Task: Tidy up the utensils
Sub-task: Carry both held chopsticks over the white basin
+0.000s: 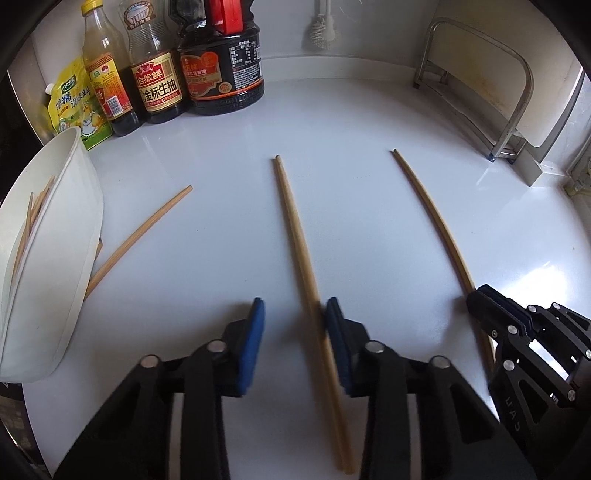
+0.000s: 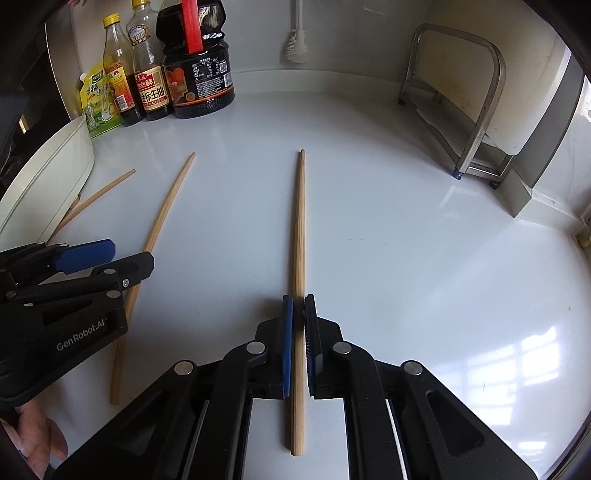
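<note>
Three wooden chopsticks lie on the white counter. My left gripper is open, its pads astride the middle chopstick, which lies close to the right pad. My right gripper is shut on the right chopstick, seen in the left wrist view too. A third chopstick lies at the left, its near end under a white holder that lies on its side with several chopsticks inside.
Sauce bottles and a yellow seasoning pouch stand at the back left. A metal rack stands at the back right by the wall. A white brush hangs on the back wall.
</note>
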Available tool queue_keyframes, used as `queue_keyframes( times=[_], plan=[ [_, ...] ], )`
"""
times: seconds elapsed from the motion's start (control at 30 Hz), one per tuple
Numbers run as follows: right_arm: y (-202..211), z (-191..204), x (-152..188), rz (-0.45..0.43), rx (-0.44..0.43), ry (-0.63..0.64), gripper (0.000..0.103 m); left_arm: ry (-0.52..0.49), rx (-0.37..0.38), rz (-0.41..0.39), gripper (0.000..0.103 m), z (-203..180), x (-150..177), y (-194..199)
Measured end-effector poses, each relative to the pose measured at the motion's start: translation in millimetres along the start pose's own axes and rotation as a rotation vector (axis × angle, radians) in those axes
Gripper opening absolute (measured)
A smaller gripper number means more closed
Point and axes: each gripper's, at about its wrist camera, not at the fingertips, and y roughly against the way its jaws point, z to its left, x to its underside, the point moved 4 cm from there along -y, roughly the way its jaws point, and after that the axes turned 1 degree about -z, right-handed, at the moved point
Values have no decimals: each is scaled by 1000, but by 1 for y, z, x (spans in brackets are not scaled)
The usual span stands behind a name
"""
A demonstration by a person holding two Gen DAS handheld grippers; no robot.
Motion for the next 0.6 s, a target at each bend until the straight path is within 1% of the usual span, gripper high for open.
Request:
queue_keyframes(
  times=[0.03, 0.07, 0.2, 0.37, 0.6],
  plan=[
    [0, -1, 0, 2, -9, -10, 6, -7, 2, 7, 9, -2, -1, 0],
    [0, -1, 0, 4, -16, -21, 6, -11, 4, 14, 7, -3, -2, -1],
    [3, -3, -1, 5, -42, -63, 6, -12, 31, 39, 7, -2, -1, 1],
    [11, 4, -9, -2, -67, -88, 6, -18, 56, 24, 7, 9, -8, 17],
    [42, 27, -34, -65, -91, -98, 6, -24, 77, -53, 7, 30, -28, 62]
  ],
)
